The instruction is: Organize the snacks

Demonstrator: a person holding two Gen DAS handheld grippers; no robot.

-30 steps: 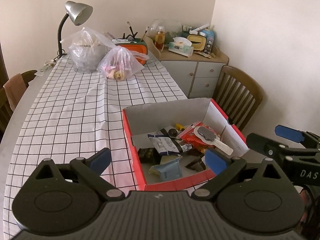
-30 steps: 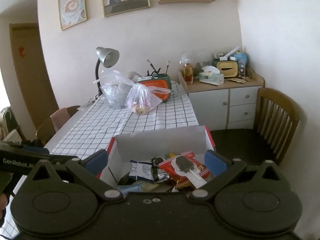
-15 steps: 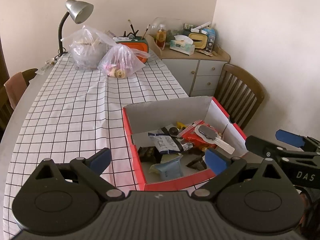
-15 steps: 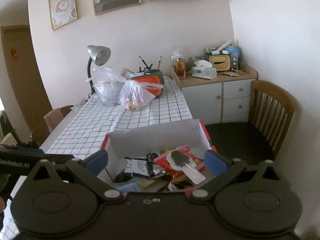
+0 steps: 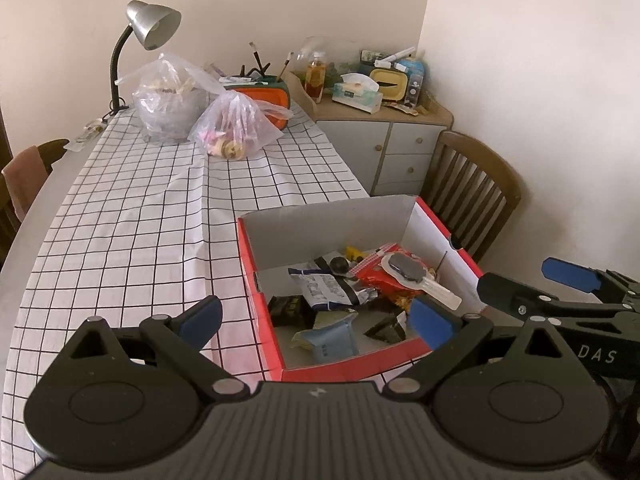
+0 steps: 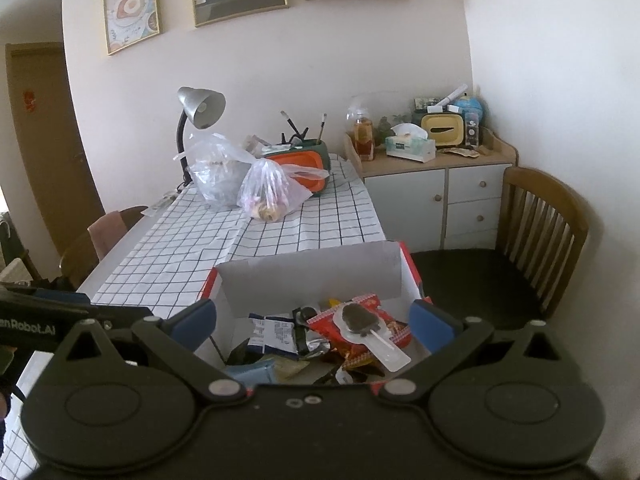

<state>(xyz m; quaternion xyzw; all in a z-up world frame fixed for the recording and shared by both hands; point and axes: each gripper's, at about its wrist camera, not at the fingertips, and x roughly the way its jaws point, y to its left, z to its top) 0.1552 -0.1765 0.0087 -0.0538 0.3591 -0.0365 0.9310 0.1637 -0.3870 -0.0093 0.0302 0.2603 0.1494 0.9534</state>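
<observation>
A red cardboard box (image 5: 262, 312) with a grey inside stands at the near right edge of the checked table (image 5: 140, 216); it also shows in the right wrist view (image 6: 312, 268). Inside lie several snack packets: a red packet (image 5: 384, 276), a wrapped dark lolly (image 5: 408, 270), a white-and-blue packet (image 5: 324, 288), a light blue packet (image 5: 332, 336). My left gripper (image 5: 316, 316) is open and empty, held above the box's near left corner. My right gripper (image 6: 314, 318) is open and empty above the box's near side.
Two clear plastic bags (image 5: 236, 128) with food, an orange-and-green container (image 5: 264, 98) and a desk lamp (image 5: 152, 30) stand at the table's far end. A wooden chair (image 5: 472, 188) and a cluttered cabinet (image 5: 384, 136) are to the right of the table.
Both grippers have drawn back and risen slightly from the box, still open and empty. The snacks in the box have not moved.
</observation>
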